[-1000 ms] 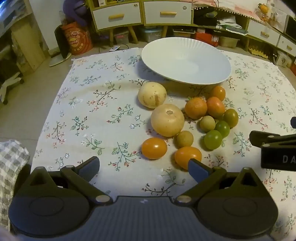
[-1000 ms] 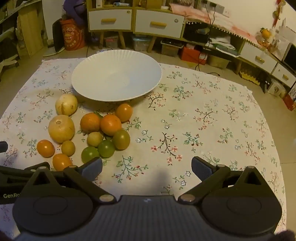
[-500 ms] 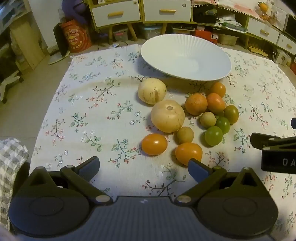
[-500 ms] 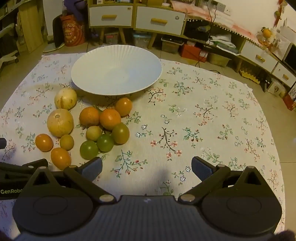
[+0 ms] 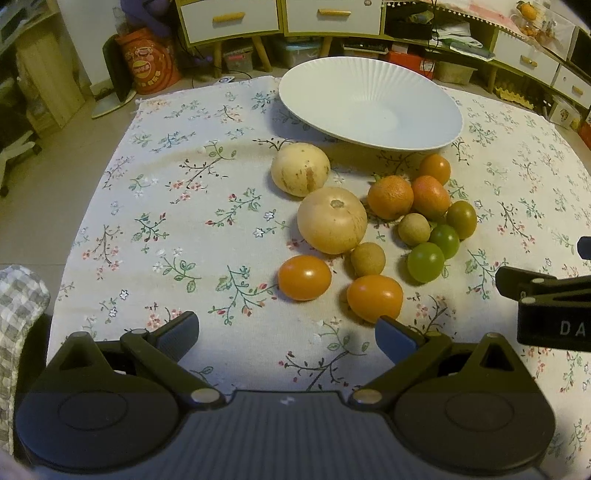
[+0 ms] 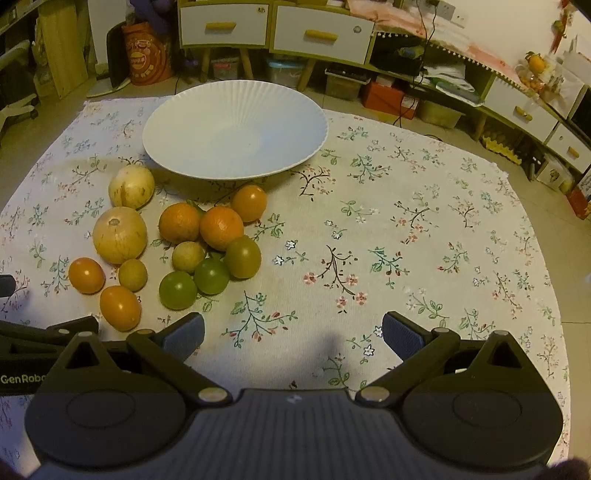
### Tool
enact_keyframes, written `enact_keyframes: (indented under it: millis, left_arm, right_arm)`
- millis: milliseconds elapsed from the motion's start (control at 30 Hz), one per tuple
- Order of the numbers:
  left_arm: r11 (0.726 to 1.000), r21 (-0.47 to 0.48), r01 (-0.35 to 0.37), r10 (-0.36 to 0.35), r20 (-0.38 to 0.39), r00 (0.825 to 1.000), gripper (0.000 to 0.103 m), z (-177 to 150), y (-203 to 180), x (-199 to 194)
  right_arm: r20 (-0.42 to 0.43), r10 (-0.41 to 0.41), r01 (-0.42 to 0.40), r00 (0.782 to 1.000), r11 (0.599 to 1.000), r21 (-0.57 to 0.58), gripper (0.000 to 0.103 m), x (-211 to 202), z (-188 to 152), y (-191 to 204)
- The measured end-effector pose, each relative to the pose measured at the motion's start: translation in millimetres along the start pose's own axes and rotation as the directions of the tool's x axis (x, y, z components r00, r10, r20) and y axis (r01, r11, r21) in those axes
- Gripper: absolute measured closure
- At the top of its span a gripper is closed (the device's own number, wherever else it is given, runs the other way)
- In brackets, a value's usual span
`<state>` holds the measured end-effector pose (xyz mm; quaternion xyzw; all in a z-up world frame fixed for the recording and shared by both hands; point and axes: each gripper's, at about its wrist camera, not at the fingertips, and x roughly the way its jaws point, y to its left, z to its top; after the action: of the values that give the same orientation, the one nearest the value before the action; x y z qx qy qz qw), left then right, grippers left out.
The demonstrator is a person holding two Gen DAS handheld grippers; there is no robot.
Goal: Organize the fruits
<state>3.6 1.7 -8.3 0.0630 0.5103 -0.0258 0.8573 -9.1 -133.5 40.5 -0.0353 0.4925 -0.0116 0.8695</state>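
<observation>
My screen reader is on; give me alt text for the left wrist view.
Open left gripper hovers over a floral cloth, nearest an orange tomato. Beyond it lie more fruits, then an empty white plate.

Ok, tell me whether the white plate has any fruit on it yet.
Empty. The white plate shows only its bare ribbed surface in both views; all the fruit lies on the floral cloth beside it.

A home living room: drawer cabinets (image 6: pixel 275 27), floral tablecloth (image 6: pixel 406 221).

The left gripper (image 5: pixel 283 334) and right gripper (image 6: pixel 292 332) are hovering side by side, jaws gaping wide, nothing between them.
</observation>
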Motion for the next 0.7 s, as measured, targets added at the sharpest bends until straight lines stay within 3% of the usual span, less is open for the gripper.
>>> enact_keyframes:
  millis: [700]
  left_arm:
    - [1.0, -0.001, 0.001, -0.001, 0.0, 1.0, 0.011, 0.2, -2.3, -0.8]
  right_arm:
    - [0.0, -0.001, 0.001, 1.0, 1.0, -0.002, 0.0, 1.2, -1.1, -0.1]
